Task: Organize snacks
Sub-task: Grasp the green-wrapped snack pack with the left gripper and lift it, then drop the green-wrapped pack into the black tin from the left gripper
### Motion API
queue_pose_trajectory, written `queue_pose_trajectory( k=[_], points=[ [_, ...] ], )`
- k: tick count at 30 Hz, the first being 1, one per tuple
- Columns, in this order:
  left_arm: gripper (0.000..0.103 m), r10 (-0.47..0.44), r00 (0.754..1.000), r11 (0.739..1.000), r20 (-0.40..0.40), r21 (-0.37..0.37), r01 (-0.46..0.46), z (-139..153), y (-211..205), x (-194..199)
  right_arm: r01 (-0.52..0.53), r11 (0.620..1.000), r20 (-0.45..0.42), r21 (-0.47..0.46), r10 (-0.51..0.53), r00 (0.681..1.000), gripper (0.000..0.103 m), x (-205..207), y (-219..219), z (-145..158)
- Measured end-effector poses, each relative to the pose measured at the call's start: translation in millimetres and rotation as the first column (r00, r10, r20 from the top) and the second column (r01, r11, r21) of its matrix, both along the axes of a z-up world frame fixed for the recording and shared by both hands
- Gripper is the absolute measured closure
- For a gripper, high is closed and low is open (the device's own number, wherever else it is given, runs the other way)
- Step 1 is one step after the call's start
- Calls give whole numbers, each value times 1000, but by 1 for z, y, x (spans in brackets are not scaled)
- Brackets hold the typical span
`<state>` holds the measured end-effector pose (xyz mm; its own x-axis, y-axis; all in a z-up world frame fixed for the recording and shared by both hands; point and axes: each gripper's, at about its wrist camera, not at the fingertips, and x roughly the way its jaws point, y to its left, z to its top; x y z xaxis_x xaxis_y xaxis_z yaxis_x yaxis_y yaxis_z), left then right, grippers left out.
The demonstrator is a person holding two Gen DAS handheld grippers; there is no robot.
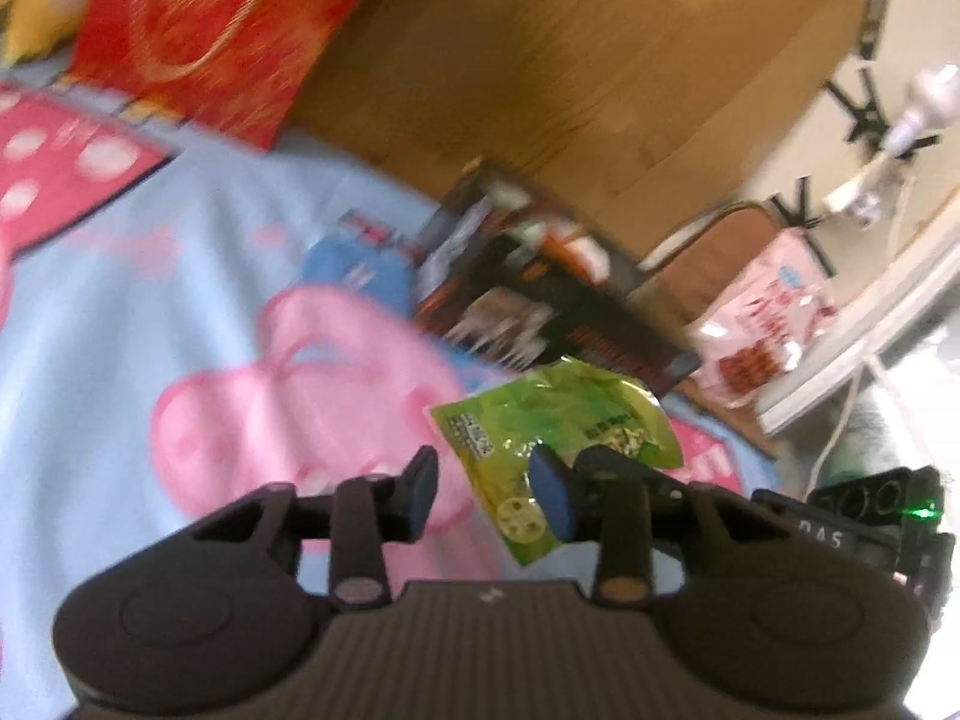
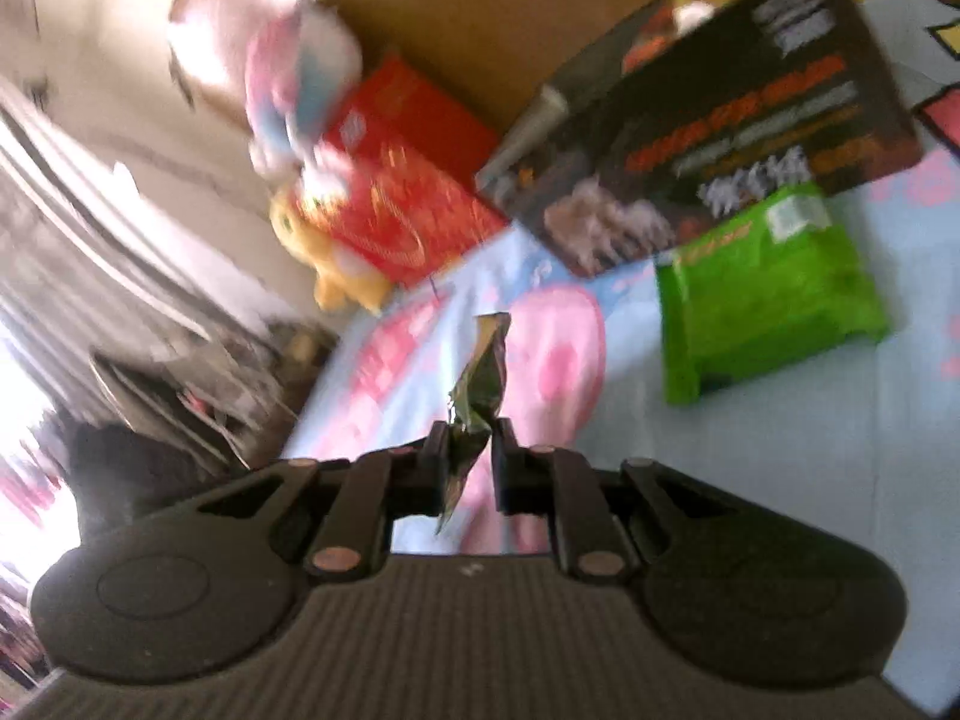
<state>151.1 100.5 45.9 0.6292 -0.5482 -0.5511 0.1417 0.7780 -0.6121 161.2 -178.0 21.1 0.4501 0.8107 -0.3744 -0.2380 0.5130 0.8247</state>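
Note:
In the left wrist view, my left gripper (image 1: 487, 495) is open above a blue cartoon blanket (image 1: 120, 312). A green snack packet (image 1: 555, 429) lies on the blanket just beyond it, partly behind the right finger (image 1: 549, 495). A black snack box (image 1: 540, 294) stands behind the packet. In the right wrist view, my right gripper (image 2: 471, 456) is shut on a small crumpled foil snack packet (image 2: 480, 384), held edge-on above the blanket (image 2: 780, 480). A green snack bag (image 2: 768, 294) lies to the right, against the black snack box (image 2: 708, 126).
A red gift box (image 1: 210, 30) (image 2: 408, 192) and a wooden headboard (image 1: 570, 60) stand at the back. A pink snack bag (image 1: 762, 324) lies at the right. Plush toys (image 2: 300, 96) sit by the red box. The bed edge drops off at left in the right wrist view.

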Motion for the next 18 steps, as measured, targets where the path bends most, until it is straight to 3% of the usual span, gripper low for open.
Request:
queue_pose_trajectory(
  k=[3,7,12,13,14,15,17,18],
  points=[
    [76,-46,998,999,42,15,45,22,-22,19,52,999,80,-11,-51,996,86,6,-13,23],
    [77,-74,990,996,121,66,66,51,-56,52,129,989,182,-73,-114,977,86,27,-29,54],
    [79,-59,990,992,128,122,44,58,-94,106,217,965,197,-148,-186,962,82,71,-42,60],
    [79,-46,991,989,122,143,28,55,-99,116,232,945,221,-230,-181,958,81,81,-39,60],
    [79,-31,994,985,107,170,12,51,-105,125,241,911,250,-335,-161,955,67,86,-36,60],
    [79,-20,996,982,86,191,3,48,-109,131,263,852,290,-454,-138,947,48,90,-28,62],
    [78,-21,997,984,78,177,6,44,-108,128,333,713,400,-617,-80,913,41,83,-20,67],
    [78,-26,995,986,95,168,10,44,-105,121,363,683,443,-634,-64,894,41,73,-23,70]
  ],
)
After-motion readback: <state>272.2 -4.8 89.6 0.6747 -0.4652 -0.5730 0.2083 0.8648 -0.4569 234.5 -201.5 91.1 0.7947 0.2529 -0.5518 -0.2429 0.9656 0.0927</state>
